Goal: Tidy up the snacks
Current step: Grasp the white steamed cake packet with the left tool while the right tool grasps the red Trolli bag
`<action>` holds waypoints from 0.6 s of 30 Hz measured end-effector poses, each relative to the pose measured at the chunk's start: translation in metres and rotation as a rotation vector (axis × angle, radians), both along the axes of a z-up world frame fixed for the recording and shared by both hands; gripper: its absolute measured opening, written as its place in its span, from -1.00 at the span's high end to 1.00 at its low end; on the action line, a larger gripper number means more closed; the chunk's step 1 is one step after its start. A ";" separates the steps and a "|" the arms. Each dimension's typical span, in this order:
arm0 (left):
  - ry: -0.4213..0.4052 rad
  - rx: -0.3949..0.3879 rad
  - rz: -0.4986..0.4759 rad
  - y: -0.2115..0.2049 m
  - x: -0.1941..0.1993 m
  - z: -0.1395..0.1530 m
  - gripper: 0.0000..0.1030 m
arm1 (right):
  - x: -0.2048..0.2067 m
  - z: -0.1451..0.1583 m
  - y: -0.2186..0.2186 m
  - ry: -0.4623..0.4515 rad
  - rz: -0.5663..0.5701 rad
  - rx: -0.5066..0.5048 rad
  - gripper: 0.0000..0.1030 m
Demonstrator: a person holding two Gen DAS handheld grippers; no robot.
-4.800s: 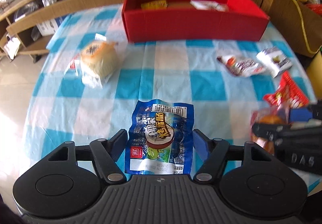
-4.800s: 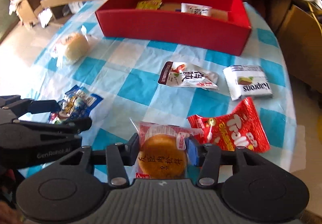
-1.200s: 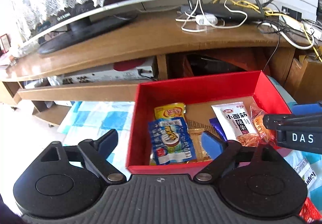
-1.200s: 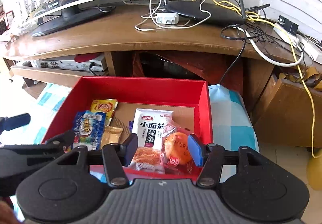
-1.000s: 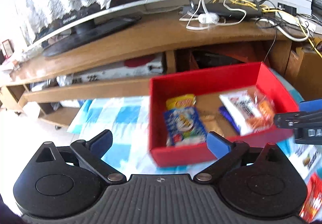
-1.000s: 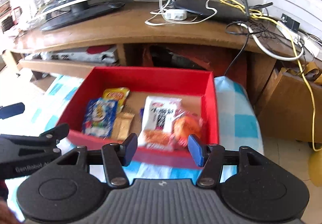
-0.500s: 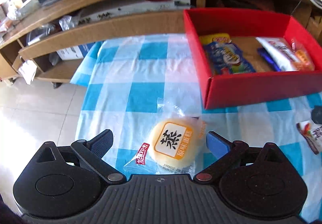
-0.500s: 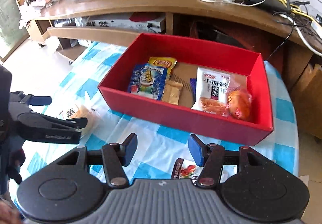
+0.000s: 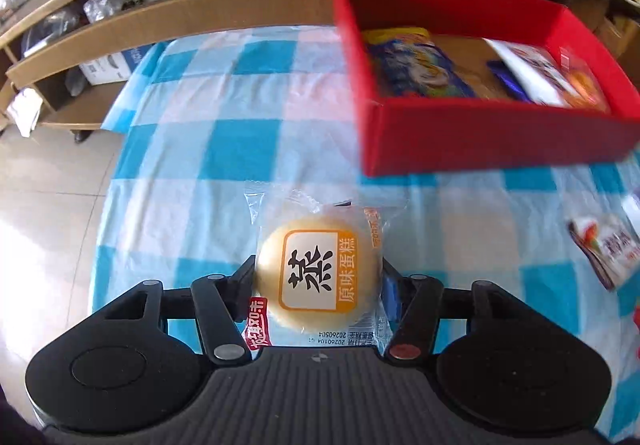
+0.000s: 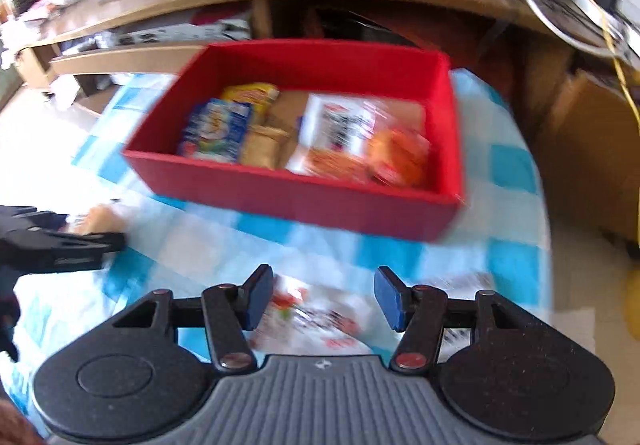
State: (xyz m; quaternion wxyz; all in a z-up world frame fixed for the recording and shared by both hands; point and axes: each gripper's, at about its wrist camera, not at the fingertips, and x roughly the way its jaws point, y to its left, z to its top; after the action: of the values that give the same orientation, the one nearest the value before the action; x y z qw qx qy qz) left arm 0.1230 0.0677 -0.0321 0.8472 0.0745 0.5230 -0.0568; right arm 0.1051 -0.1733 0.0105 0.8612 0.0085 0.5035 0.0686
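A round steamed cake in a clear wrapper [image 9: 314, 245] lies on the blue-checked tablecloth [image 9: 224, 149], left of the red box [image 9: 480, 141]. My left gripper [image 9: 318, 273] points down over the cake. Its jaws are closing, and both pads touch the cake's sides. In the blurred right wrist view, my right gripper [image 10: 324, 287] is open above a white-and-red snack packet [image 10: 316, 319] that lies on the cloth in front of the red box [image 10: 304, 201]. Nothing is pressed between its pads. The left gripper's finger [image 10: 92, 243] shows at that view's left edge.
The box holds a blue packet [image 9: 416, 65], a yellow packet [image 10: 250, 93], a white packet [image 10: 340, 125] and an orange cake [image 10: 396, 157]. Another white-and-red packet [image 9: 608, 249] lies at the right. The table's left edge drops to a tiled floor [image 9: 48, 229]. A wooden shelf unit [image 9: 180, 17] stands behind.
My left gripper came down around the steamed cake and its jaws narrowed from wide apart to the cake's sides. My right gripper sank toward the table over the white-and-red packet.
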 end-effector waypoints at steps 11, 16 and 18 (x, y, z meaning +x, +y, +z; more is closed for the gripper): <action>0.005 -0.094 -0.171 -0.052 -0.045 0.016 -0.27 | -0.045 -0.030 -0.072 0.145 -0.195 0.038 -0.71; 0.012 -0.102 -0.205 -0.064 -0.051 0.016 -0.27 | -0.079 -0.046 -0.090 0.239 -0.328 0.119 -0.71; 0.005 -0.109 -0.205 -0.065 -0.052 0.019 -0.28 | -0.086 -0.048 -0.095 0.261 -0.370 0.194 -0.71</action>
State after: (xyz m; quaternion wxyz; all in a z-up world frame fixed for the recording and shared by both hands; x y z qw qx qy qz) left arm 0.0711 0.0030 -0.0135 0.8384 0.0814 0.5107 -0.1718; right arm 0.0188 -0.2687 -0.0372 0.7819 0.1920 0.5915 -0.0438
